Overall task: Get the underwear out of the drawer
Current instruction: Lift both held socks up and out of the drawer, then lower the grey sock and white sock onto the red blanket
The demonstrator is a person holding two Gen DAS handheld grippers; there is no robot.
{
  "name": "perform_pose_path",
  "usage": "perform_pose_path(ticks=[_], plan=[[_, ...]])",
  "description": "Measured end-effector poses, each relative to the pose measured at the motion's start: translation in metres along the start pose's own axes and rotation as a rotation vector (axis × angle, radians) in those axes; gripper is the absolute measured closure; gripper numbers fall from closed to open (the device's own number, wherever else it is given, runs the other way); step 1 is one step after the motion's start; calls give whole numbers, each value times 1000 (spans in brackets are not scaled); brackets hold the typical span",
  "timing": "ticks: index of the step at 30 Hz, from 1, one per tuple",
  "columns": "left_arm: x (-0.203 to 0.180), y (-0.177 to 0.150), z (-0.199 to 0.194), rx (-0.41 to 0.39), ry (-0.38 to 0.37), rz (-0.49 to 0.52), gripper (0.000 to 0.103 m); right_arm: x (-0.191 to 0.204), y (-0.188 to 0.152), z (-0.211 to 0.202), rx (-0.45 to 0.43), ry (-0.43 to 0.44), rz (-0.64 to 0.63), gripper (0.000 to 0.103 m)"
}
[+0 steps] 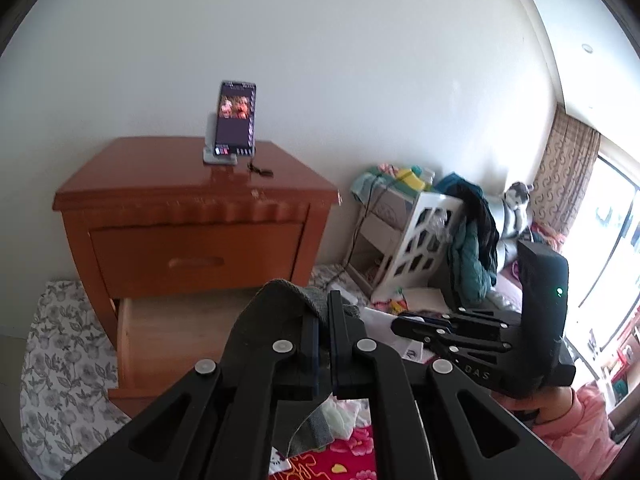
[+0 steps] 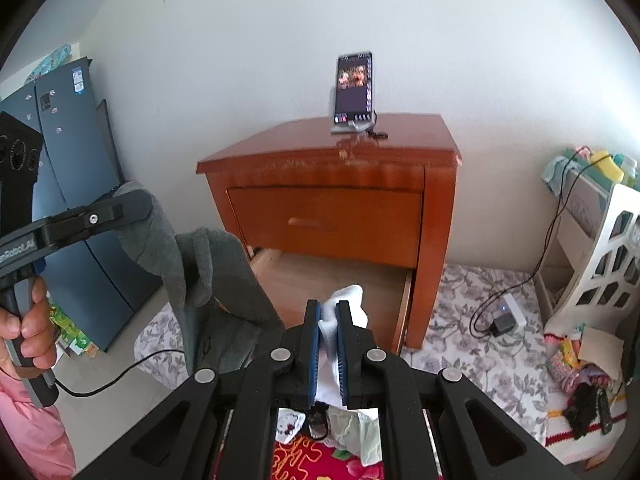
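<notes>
You have a dark-screened phone on a grey stand (image 2: 354, 92) atop the cabinet, against a plain white wall (image 1: 320, 40). To your right stands a white lattice-sided plastic basket (image 1: 416, 240) draped with a dark teal jacket (image 1: 472, 240). A tall blue refrigerator (image 2: 76, 184) stands at your left, and a black charger with cable (image 2: 502, 324) lies on the grey floral mat (image 2: 480, 356).

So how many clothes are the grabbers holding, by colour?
Grey: 1, the grey garment pinched in the left gripper.
White: 1, the white garment pinched in the right gripper.
Total: 2.
</notes>
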State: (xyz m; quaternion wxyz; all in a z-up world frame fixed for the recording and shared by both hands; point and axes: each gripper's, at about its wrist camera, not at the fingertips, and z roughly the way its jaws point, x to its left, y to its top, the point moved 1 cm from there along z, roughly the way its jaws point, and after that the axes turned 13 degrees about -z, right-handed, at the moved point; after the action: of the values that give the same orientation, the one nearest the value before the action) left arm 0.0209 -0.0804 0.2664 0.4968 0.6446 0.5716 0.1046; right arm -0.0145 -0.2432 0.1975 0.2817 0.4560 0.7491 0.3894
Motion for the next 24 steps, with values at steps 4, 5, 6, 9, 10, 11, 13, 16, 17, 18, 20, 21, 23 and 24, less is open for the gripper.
perform_pose_path(ticks=[4, 5, 6, 9, 10, 11, 13, 16, 17, 18, 20, 21, 23, 24], plan=[[6, -19, 17, 59, -7, 0, 99, -5, -21, 16, 47, 17, 16, 95], [8, -24, 22, 75, -7, -2, 99, -6, -26, 20, 57, 21, 21, 95], [11, -29, 27, 91, -7, -5, 99, -8, -32, 26, 71, 26, 29, 95], [21, -45, 42, 139, -3, -20, 99, -11, -47, 42, 111, 37, 49, 95], [25, -51, 49, 159, 0, -24, 99, -11, -53, 48, 126, 41, 55, 95], [29, -58, 56, 180, 3, -27, 99, -12, -58, 53, 138, 43, 57, 95], [36, -72, 69, 218, 10, -36, 99, -13, -69, 66, 168, 52, 65, 95], [49, -93, 89, 265, 44, -46, 99, -14, -87, 85, 216, 62, 79, 95], [55, -101, 97, 283, 60, -56, 99, -13, -92, 91, 231, 60, 77, 95], [60, -107, 104, 303, 64, -72, 99, -13, -99, 99, 252, 53, 73, 95], [74, -120, 120, 345, 77, -111, 99, -14, -111, 114, 289, 51, 77, 95], [80, -127, 129, 365, 98, -119, 99, -15, -118, 122, 307, 58, 87, 95], [93, -141, 145, 404, 142, -135, 99, -17, -131, 137, 343, 62, 106, 95], [98, -146, 151, 418, 154, -143, 99, -18, -138, 146, 363, 61, 114, 95]])
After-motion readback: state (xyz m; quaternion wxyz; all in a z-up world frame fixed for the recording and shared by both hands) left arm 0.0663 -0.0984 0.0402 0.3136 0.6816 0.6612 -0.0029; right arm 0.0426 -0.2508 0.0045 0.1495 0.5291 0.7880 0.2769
